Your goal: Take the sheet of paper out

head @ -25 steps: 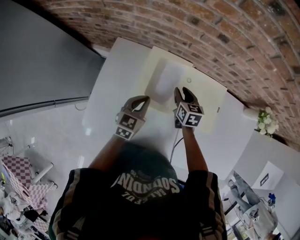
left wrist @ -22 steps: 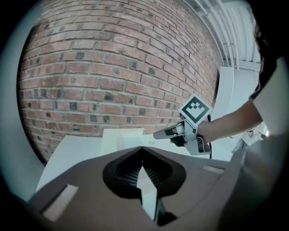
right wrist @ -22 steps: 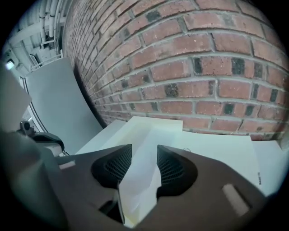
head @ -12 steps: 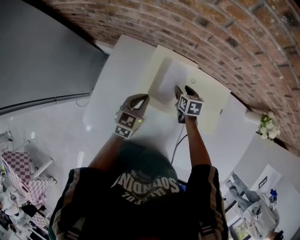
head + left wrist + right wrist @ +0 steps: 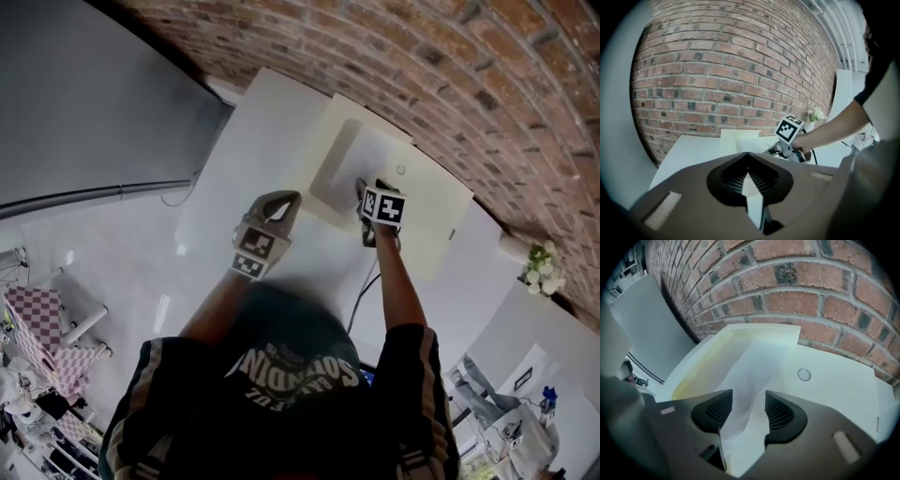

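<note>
Head view is giving the whole layout. A red brick wall [image 5: 450,66], rough with pale mortar lines, is backing a smooth white table [image 5: 244,150]. A flat cream folder [image 5: 441,211] is lying on the table close to the wall. The sheet of paper [image 5: 345,159], white and rectangular, is lying on the folder's left part. Over the sheet's near edge the right gripper [image 5: 370,186] is pointing steeply down. The left gripper [image 5: 289,200] is hovering beside the folder, over bare table.

Right gripper view is adding what head view is not resolving. The sheet is rippling rather than lying flat. The ribbed black pads [image 5: 780,414] are standing apart, having just been opening; paper is showing in the gap, with neither pad pressing it. A small round snap button [image 5: 804,375] is sitting on the folder, right of the sheet.

Left gripper view is showing that claw's jaws together, nothing between them.
</note>
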The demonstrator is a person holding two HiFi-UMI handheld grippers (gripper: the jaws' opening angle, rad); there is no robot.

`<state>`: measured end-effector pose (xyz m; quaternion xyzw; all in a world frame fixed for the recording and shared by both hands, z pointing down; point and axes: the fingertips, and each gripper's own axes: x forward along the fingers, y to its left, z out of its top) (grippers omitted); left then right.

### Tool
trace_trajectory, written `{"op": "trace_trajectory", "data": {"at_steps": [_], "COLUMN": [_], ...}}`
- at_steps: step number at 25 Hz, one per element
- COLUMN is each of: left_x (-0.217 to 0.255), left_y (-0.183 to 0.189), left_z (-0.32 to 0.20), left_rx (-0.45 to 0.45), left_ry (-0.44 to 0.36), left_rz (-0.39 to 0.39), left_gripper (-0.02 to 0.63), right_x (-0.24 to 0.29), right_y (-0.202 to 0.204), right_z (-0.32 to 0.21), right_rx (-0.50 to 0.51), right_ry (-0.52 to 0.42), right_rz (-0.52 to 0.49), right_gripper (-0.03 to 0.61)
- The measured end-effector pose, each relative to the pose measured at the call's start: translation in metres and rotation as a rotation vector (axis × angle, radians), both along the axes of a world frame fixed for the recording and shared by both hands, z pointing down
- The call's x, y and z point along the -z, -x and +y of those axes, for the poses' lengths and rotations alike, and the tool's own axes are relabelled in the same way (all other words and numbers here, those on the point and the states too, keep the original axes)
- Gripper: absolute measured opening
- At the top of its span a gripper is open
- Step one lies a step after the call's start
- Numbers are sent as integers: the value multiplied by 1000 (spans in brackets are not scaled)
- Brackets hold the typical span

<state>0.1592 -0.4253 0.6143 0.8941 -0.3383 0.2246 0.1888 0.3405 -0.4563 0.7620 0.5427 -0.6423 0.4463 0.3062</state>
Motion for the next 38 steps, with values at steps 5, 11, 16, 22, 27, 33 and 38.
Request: {"op": "trace_trajectory", "data": {"at_steps": [5, 11, 16, 22, 27, 33, 38], "left_x": [-4, -8, -9, -10, -10, -10, -8], "left_y": [7, 9, 7, 3, -1, -7, -11], "left_z": [2, 2, 3, 4, 4, 7, 11], "left_rx": [15, 15, 8, 2, -8, -22, -31], "left_ry": [10, 20, 25, 32, 33, 29, 25], "left_rz": [-4, -7, -9, -4, -3, 0, 3], "left_gripper": [11, 11, 11, 11, 11, 11, 11], "right_x": [-13, -21, -21, -22, -20, -15, -9], "right_y": [1, -3, -14, -19, -20, -24, -26], "right_z": [-1, 1, 1, 3, 3, 6, 9], "right_rx": [3, 20, 12, -72, -146, -206, -187], "right_ry": [48, 92, 94, 107, 75, 29, 1], "right_rz": [18, 80, 100, 5, -104, -217, -229], "right_gripper": [217, 161, 59, 9, 5, 3, 3]}}
